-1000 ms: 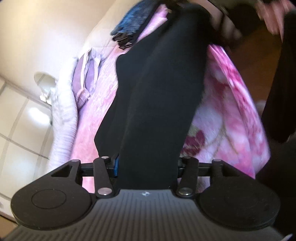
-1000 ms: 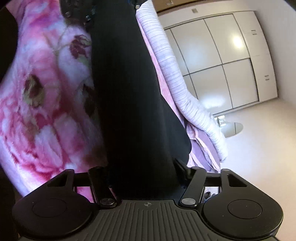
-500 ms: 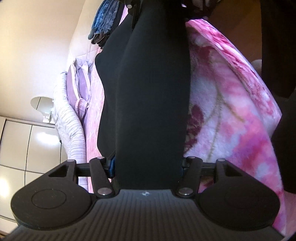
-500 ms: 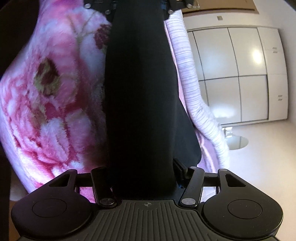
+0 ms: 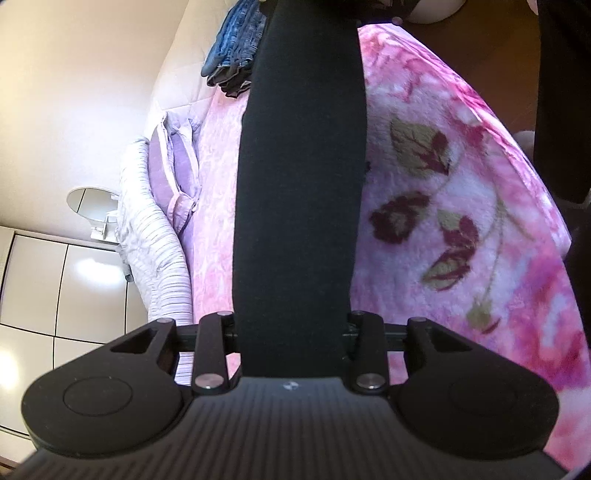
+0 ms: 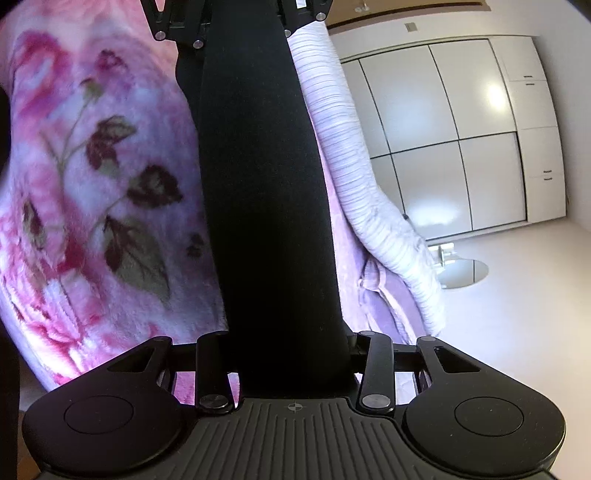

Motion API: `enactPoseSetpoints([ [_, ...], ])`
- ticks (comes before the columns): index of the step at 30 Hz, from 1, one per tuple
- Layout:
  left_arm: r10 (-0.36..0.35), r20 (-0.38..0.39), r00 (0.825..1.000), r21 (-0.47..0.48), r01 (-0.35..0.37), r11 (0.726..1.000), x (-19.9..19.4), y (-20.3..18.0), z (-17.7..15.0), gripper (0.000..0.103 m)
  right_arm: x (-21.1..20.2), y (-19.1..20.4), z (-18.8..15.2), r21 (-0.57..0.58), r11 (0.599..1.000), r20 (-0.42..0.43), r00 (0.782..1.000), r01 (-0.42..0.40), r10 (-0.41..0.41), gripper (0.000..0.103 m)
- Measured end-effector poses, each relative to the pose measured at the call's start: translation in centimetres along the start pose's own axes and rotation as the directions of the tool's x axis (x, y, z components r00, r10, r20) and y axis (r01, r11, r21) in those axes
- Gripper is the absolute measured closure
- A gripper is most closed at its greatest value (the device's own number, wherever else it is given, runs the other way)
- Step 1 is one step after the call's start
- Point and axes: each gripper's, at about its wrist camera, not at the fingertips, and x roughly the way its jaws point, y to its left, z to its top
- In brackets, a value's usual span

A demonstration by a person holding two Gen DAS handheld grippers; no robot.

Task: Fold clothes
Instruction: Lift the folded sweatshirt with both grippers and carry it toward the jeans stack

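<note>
A long black garment hangs stretched in a taut, narrow band over the pink floral blanket. My left gripper holds the near end in the left wrist view, its jaws closing on the cloth, which hides the fingertips. In the right wrist view the same garment runs from my right gripper, whose jaws are also closing on it, up to the left gripper at the top edge. Both ends are off the blanket.
Folded blue jeans lie at the far end of the bed. A purple pillow and a striped duvet lie along its side. White wardrobe doors stand beyond. A person's dark clothing fills the right edge.
Both grippers have risen with the garment. The cloth has pulled into a narrower, straighter band, and the loose flap at its side has mostly gone from view.
</note>
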Motion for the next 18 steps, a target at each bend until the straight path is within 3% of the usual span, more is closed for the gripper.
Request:
enactPoseSetpoints([
  [4,-0.005,0.007,1.0,0.009,0.005,1.0,-1.3,0.5,0.1,0.07,-1.4,-0.2,0.1,0.003,1.0,0.002,1.0,0.006,-0.006,0.063],
  [7,0.005,0.013,1.0,0.012,-0.005,1.0,-2.4,0.7,0.5,0.07,-7.9,4.0,-1.8,0.01,1.0,-0.003,1.0,0.016,-0.016,0.063],
  [9,0.016,0.018,1.0,0.013,-0.016,1.0,-3.3,1.1,1.0,0.071,-9.1,4.4,-1.6,0.02,0.999,-0.007,1.0,0.026,-0.026,0.063],
  [18,0.07,0.059,0.996,0.04,-0.072,0.997,-6.6,3.2,2.2,0.07,-13.1,3.2,-1.8,0.044,0.995,-0.024,0.996,0.086,-0.085,0.063],
])
